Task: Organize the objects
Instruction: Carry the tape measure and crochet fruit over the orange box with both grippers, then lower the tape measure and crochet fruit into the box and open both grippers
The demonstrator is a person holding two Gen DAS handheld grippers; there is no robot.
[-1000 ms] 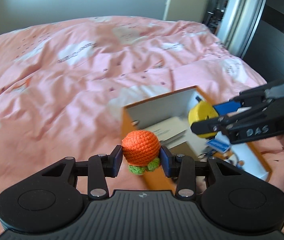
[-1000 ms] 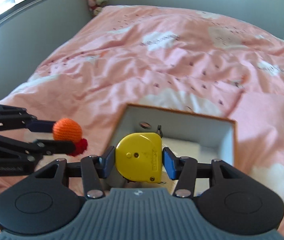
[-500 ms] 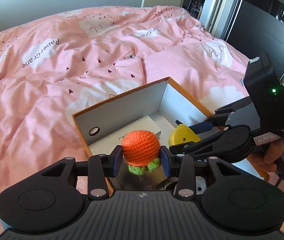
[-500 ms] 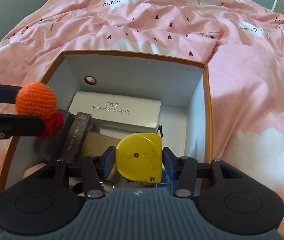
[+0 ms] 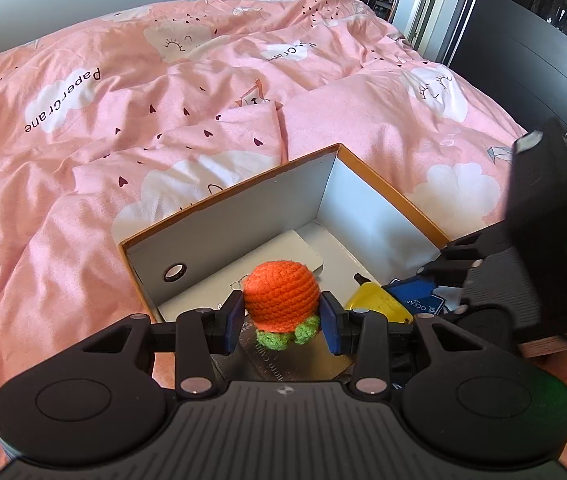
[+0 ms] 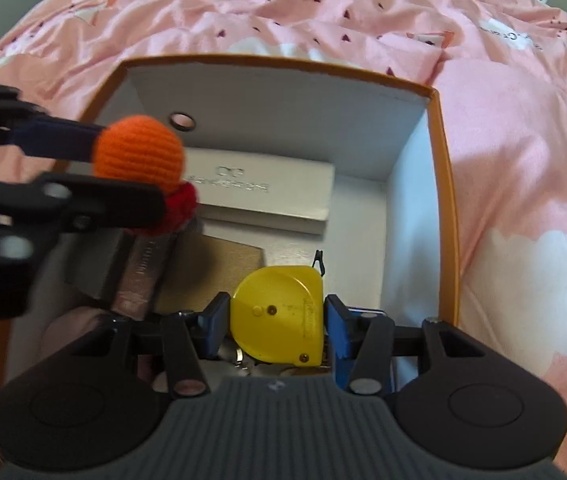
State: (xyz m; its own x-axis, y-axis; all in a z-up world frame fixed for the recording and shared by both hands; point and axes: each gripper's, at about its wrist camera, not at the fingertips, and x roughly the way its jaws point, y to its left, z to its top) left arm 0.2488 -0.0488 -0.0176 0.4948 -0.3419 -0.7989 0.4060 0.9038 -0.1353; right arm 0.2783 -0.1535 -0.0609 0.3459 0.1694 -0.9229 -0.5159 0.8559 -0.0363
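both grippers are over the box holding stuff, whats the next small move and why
Probably lower the right gripper slightly and open it: its yellow tape measure already hangs inside the orange box, low among its contents. The left gripper, gripping the orange crochet toy, can follow.

Box top open; floor crowded: white case, cardboard; bare strip along right wall.
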